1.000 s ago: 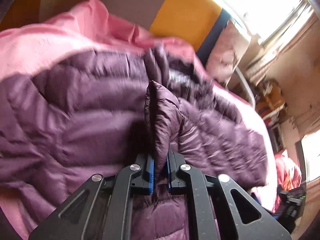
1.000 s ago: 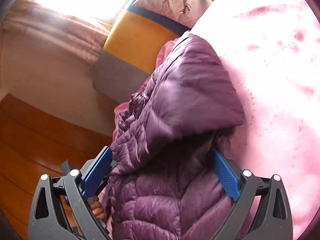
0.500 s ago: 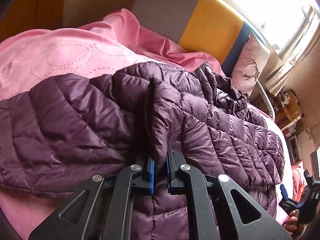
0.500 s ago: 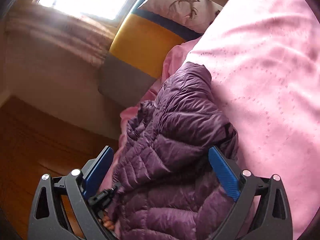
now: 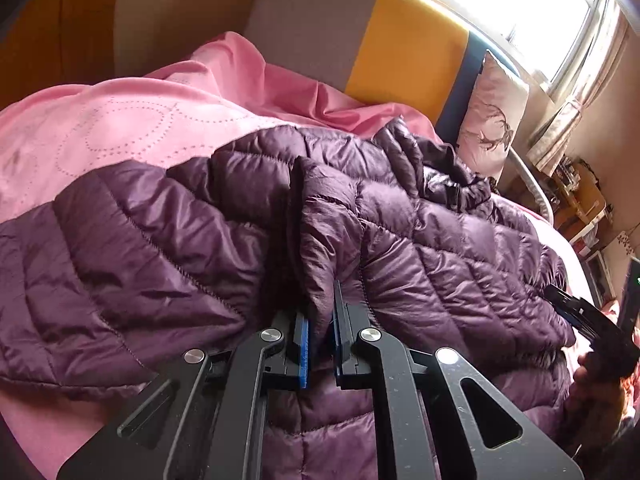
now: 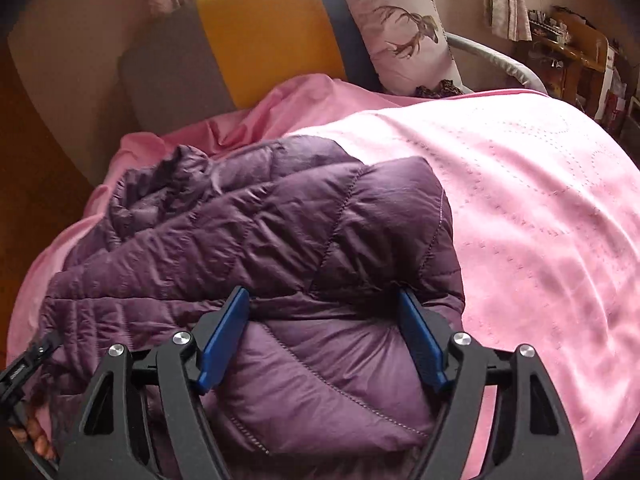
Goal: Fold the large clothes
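Note:
A quilted purple puffer jacket (image 5: pixel 420 248) lies spread on a pink bedspread (image 5: pixel 112 128). My left gripper (image 5: pixel 320 328) is shut on a raised fold of the jacket, which stands up between its blue pads. In the right wrist view the jacket (image 6: pixel 280 232) lies bunched at the left of the bed. My right gripper (image 6: pixel 324 336) is open, its blue pads wide apart around a puffy part of the jacket, not pinching it. The right gripper also shows at the right edge of the left wrist view (image 5: pixel 576 312).
A grey, yellow and blue headboard (image 6: pixel 272 36) stands behind the bed, with a deer-print pillow (image 6: pixel 404 28) against it. Bare pink bedspread (image 6: pixel 540 208) lies to the right of the jacket. Wooden furniture (image 6: pixel 572 52) stands at the far right, wood floor at the left.
The jacket has come down to lie flatter across the bed. My right gripper has swung toward the headboard, still open over the jacket. My left gripper has kept its hold on the fold.

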A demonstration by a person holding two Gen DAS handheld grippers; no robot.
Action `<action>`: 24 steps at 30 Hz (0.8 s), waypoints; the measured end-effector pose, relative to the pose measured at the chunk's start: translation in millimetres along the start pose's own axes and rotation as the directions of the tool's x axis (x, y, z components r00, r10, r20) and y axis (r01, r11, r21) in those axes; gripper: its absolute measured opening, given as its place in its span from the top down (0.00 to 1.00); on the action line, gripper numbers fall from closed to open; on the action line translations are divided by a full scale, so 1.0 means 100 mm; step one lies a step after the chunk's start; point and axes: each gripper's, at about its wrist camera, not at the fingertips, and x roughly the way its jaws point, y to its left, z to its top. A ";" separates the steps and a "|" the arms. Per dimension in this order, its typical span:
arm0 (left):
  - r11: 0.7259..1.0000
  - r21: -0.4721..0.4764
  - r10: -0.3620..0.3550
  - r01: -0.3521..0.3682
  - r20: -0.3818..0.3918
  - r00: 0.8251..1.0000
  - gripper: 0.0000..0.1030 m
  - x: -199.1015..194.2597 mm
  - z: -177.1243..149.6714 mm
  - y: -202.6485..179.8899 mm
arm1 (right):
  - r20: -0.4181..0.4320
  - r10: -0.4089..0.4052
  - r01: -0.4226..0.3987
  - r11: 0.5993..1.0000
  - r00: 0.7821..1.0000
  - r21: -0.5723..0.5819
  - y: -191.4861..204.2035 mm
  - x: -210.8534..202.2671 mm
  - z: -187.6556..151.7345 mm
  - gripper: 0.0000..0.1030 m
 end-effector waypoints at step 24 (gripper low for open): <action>0.986 -0.162 0.047 -0.038 0.052 0.998 0.43 -0.57 -0.42 0.42 | 0.059 -0.203 0.210 0.964 0.977 -0.165 0.34 0.15 -0.10 0.05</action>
